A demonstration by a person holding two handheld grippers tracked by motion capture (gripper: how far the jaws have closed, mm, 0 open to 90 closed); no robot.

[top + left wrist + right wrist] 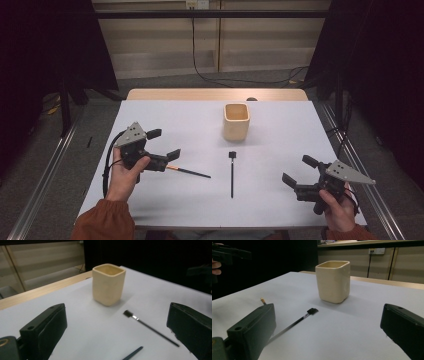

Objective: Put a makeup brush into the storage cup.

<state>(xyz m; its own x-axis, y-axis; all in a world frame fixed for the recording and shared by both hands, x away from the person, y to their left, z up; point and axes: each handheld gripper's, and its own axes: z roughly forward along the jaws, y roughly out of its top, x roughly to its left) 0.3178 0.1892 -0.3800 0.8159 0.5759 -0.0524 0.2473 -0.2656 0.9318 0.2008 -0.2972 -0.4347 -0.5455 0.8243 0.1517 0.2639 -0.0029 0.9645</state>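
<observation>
- Left gripper (163, 144), frame left: jaws wide, empty, poised beside the orange-tipped pen (189, 172).
- Right gripper (299, 171), lower right: jaws wide, empty.
- Brush (232, 172), centre, lies flat before the cup (236, 121), apparently its intended holder.

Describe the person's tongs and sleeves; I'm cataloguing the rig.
Both the left tongs and the right tongs are black with blocky jaws, each topped by a grey three-cornered plate. A black cable loops from the left one. The sleeves are rust-orange.
</observation>
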